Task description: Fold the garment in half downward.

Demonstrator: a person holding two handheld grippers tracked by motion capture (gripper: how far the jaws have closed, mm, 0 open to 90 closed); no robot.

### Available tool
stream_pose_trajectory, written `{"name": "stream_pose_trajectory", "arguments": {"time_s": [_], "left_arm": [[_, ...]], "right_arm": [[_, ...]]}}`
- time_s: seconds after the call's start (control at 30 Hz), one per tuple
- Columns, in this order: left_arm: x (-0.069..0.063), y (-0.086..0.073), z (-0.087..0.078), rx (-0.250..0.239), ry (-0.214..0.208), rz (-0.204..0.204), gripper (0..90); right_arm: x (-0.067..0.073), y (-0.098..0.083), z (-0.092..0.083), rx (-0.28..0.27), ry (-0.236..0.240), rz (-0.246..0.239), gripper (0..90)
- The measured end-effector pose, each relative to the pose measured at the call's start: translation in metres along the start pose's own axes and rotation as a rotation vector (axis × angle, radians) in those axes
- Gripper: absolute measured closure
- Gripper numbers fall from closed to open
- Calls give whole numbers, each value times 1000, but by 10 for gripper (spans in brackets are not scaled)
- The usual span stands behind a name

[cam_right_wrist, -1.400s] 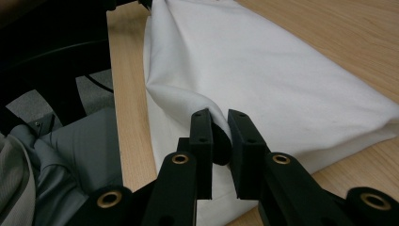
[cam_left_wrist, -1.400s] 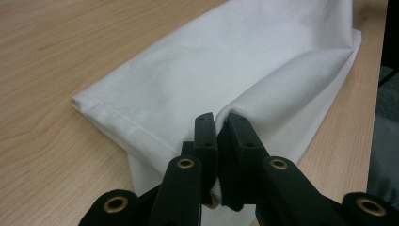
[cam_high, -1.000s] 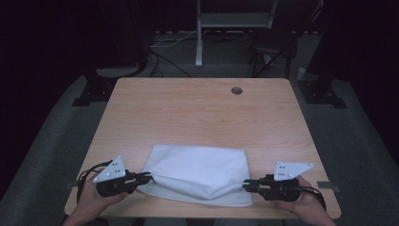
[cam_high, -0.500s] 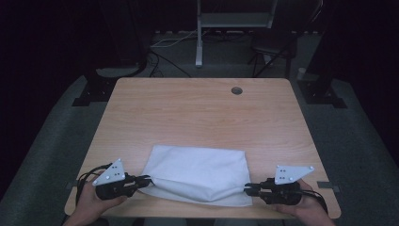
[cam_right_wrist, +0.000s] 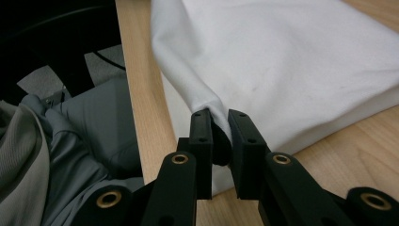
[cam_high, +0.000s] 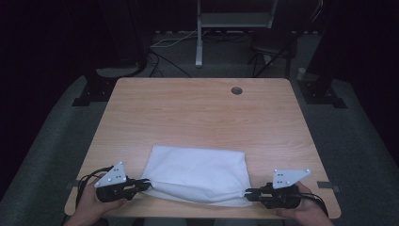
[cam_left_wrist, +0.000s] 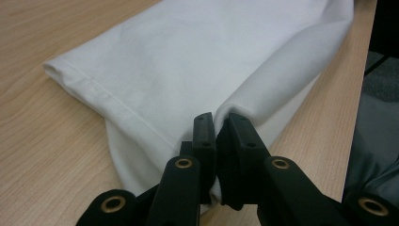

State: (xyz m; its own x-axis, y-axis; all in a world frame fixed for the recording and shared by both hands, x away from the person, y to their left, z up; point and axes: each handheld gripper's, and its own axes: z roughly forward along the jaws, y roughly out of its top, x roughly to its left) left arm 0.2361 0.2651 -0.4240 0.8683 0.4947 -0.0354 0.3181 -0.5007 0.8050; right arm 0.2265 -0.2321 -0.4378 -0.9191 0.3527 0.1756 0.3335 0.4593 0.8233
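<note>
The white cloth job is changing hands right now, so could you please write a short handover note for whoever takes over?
Left gripper: shut on the near left corner of the white cloth.
Right gripper: shut on the near right corner.
Cloth: folded, lying at the near edge of the wooden table, near edge slightly lifted and taut between the grippers.
Done: both near corners gripped.
Left: probably carry the near edge over to the far edge for another fold, then release.

A folded white fabric cloth (cam_high: 197,173) lies flat on the near half of the light wooden table (cam_high: 197,113), close to its front edge. Its near two corners are pinched up into soft ridges (a stitched hem shows along one short side), the rest resting smooth.
</note>
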Motion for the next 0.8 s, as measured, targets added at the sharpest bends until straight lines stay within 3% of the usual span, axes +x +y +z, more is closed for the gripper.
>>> {"name": "stream_pose_trajectory", "arguments": {"time_s": [0.4,0.8], "left_arm": [[3,-3,3,33,-4,-19,814],[4,-7,4,63,-14,-23,809]], "right_arm": [[0,-1,3,65,9,-7,803],[0,-1,4,93,12,-12,803]]}}
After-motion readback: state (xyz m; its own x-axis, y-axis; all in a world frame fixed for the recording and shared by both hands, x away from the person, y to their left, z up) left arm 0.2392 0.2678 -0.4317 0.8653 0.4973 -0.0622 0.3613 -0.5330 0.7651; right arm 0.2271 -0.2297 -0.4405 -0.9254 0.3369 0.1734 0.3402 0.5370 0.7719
